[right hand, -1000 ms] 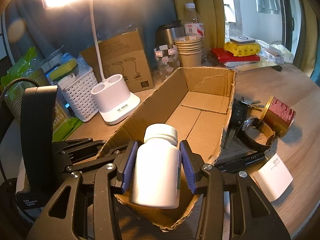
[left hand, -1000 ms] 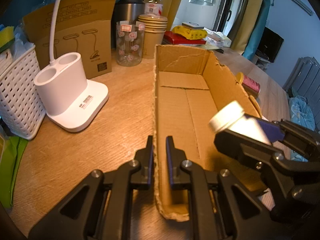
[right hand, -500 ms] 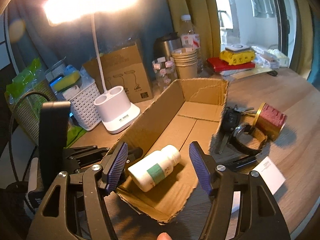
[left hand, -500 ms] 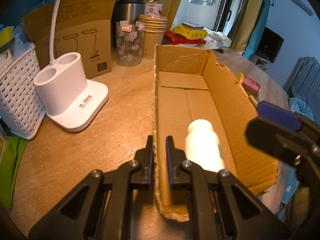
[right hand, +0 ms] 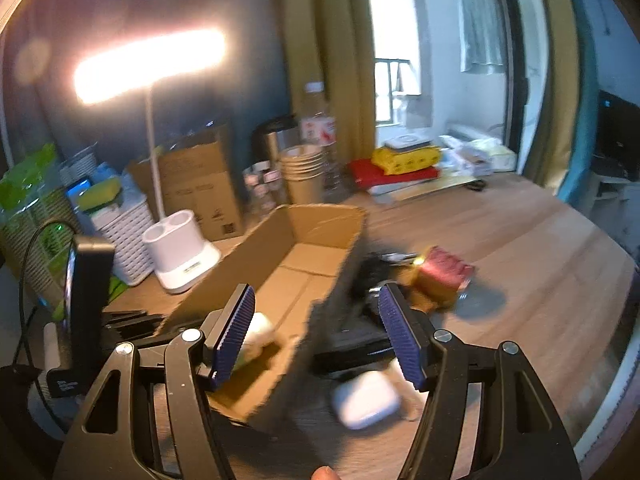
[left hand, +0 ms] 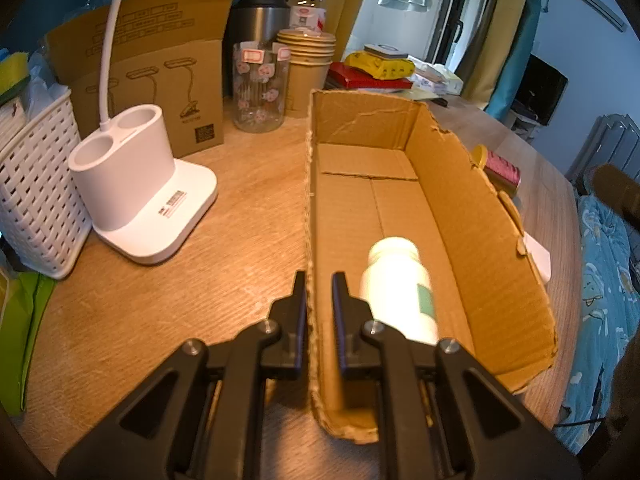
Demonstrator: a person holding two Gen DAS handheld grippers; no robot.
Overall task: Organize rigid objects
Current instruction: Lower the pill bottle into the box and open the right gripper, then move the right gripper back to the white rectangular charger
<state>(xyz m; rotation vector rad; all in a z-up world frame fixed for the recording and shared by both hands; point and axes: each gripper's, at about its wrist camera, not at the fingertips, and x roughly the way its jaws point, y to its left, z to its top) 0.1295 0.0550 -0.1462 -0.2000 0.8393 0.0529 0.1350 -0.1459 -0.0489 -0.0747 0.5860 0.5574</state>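
**Bottle lies in the box; we hold its wall**

Our left gripper (left hand: 319, 312) points steeply down at the near end of the cardboard box (left hand: 472, 216) and is clenched on the box's left wall, one finger outside and one inside. The box stands open-topped on the wooden bench (left hand: 240, 208), running away from us.

The white bottle (left hand: 398, 286) lies on its side on the box floor, just beside the inner finger of the left gripper, its cap towards the far end and a green patch on its label facing up. In the right wrist view, the bottle (right hand: 256, 338) shows partly behind the left pad.

Our right gripper (right hand: 316, 336) is released: its blue ribbed pads stand wide apart with nothing between them. It is tilted down more gently than the left, above the near right corner of the box (right hand: 304, 264); this view is blurred. Beyond its right pad, a red and gold tin (right hand: 442, 276) lies on the bench outside the box, and a small white case (right hand: 366, 398) lies nearer us.

To the left of the box stand a white lamp base (left hand: 144, 196) and a white basket (left hand: 36, 196).
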